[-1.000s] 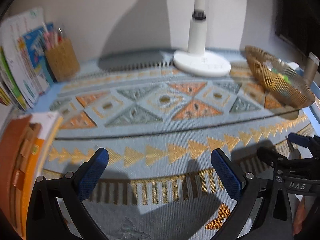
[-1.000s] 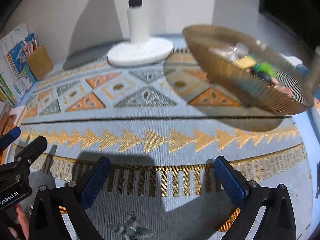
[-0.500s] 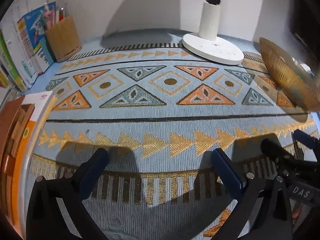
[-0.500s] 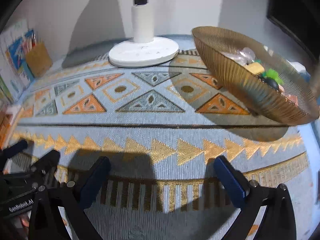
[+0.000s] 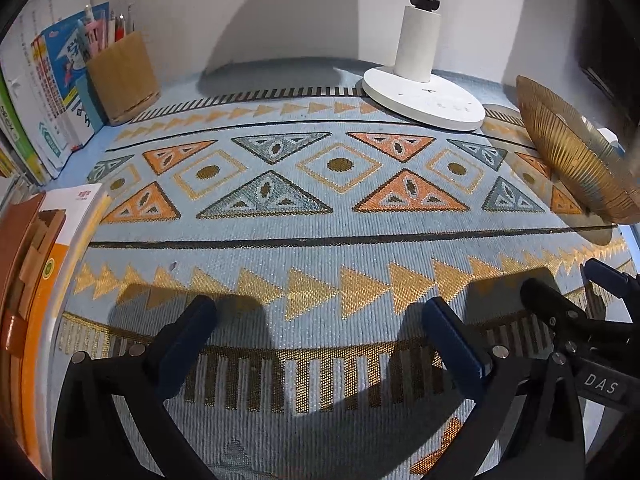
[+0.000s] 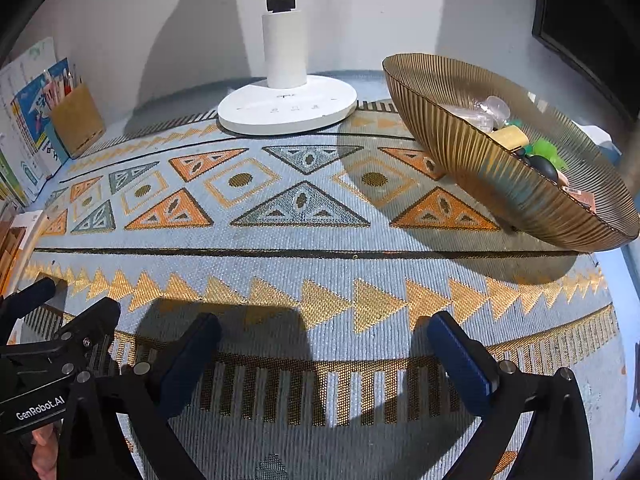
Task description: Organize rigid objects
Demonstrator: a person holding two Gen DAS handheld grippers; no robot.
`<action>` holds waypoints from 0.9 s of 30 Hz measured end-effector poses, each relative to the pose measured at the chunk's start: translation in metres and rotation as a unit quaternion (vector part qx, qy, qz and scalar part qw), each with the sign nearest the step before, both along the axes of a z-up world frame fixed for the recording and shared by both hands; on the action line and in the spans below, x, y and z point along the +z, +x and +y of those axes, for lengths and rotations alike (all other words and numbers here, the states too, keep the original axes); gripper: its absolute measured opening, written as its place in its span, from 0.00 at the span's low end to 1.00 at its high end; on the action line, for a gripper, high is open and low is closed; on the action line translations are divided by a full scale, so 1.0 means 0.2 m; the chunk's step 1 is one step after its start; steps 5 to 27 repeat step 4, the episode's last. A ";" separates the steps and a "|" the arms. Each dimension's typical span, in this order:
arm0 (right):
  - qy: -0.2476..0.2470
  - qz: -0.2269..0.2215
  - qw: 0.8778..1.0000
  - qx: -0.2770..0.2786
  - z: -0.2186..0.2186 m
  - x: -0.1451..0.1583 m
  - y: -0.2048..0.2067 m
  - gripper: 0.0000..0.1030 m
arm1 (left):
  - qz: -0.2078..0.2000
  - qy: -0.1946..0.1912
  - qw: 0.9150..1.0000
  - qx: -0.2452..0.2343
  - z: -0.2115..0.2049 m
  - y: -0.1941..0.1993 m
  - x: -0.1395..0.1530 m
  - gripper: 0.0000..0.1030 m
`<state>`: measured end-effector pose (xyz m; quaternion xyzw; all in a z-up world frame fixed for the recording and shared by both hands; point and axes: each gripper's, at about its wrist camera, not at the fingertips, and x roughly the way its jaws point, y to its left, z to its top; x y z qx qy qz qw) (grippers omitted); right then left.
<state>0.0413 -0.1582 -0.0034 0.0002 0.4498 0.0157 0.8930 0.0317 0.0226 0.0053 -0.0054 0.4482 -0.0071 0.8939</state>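
- The left gripper [image 5: 318, 328] hangs low over the patterned cloth [image 5: 320, 240]. Its jaws are spread wide and hold nothing.
- The right gripper [image 6: 322, 344] is just beside it, also low over the cloth. Its jaws are wide apart too, with nothing between them.
- A gold ribbed bowl [image 6: 472, 148] sits on the right side of the cloth, well ahead of the right gripper.
- The small things [image 6: 520, 140] lie inside the bowl: a clear piece, a tan block, something green and something dark.
- A white lamp base [image 6: 288, 106] stands at the back, near the wall, just left of the bowl.
- A wooden pen holder [image 5: 120, 76] stands in the far left corner, next to some books [image 5: 44, 92].
- An orange and white box [image 5: 56, 264] lies at the left edge of the cloth.
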 end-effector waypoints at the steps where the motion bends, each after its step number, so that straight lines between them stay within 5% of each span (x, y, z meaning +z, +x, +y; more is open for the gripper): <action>1: 0.000 0.000 1.000 0.000 0.00 0.00 0.00 1.00 | 0.000 0.000 1.000 -0.002 0.00 0.00 0.00 1.00; 27: 0.000 0.000 1.000 0.000 0.00 0.00 0.00 1.00 | 0.001 0.002 1.000 -0.001 0.00 0.00 0.00 1.00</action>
